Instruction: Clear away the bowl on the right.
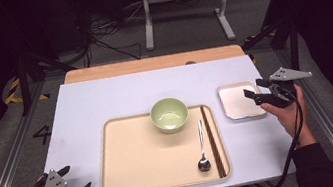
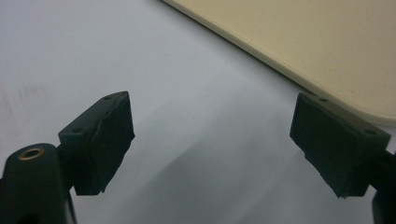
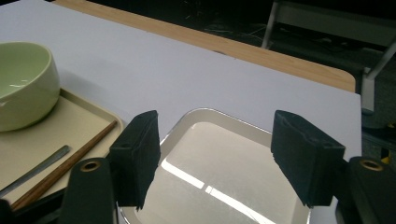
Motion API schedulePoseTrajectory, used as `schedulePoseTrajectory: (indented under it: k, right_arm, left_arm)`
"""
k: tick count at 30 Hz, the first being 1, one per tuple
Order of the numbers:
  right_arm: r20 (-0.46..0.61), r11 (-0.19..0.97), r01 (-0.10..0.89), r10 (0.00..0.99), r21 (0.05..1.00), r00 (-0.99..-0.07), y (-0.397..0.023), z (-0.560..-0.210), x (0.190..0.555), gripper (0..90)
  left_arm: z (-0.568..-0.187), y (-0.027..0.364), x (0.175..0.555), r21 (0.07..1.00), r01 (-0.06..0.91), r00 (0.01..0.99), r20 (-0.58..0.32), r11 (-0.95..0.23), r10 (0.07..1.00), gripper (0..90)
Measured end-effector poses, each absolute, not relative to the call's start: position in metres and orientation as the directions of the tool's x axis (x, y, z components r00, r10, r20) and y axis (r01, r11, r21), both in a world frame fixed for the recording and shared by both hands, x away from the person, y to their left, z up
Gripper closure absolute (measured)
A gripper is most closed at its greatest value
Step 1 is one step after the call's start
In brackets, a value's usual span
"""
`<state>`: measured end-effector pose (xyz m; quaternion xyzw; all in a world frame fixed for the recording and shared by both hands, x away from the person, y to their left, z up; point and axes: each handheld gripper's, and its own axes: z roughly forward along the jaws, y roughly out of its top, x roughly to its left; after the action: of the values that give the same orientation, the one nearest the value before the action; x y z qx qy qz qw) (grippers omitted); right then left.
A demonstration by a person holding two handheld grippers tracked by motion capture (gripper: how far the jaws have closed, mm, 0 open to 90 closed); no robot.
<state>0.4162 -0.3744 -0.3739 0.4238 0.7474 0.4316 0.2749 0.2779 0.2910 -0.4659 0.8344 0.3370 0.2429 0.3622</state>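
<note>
Both grippers are matte black with two blocky jaws. The left gripper (image 1: 67, 182), at the lower left of the high view, carries a grey three-cornered plate dotted with small dark screws, and a thin black cable loops beside it. The right gripper (image 1: 256, 94), at the right edge, bears the same grey plate; its black cable trails toward the bottom of the frame past a dark sleeve. In the gripper views, each jaw arm shows a brass-ringed hole, and the rectangular pads (image 3: 137, 156) have small screw holes.

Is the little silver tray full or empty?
Empty. The silver tray shows only bare shiny metal with light glare; the open right gripper hovers over its near edge, holding nothing.
</note>
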Motion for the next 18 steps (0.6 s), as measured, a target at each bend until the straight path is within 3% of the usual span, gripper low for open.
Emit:
schedulePoseTrajectory:
  k: [7, 18]
  right_arm:
    - [-0.032, 0.258, 0.455, 0.894, 0.852, -0.447, -0.39, -0.384, 0.422, 35.7]
    - [0.026, 0.198, 0.567, 0.932, 0.8, -0.361, -0.42, -0.409, 0.434, 47.2]
  left_arm:
    - [-0.466, 0.291, 0.278, 0.765, 0.389, 0.655, 0.162, -0.513, 0.738, 14.5]
    - [-0.467, 0.29, 0.278, 0.762, 0.393, 0.655, 0.161, -0.515, 0.738, 14.5]
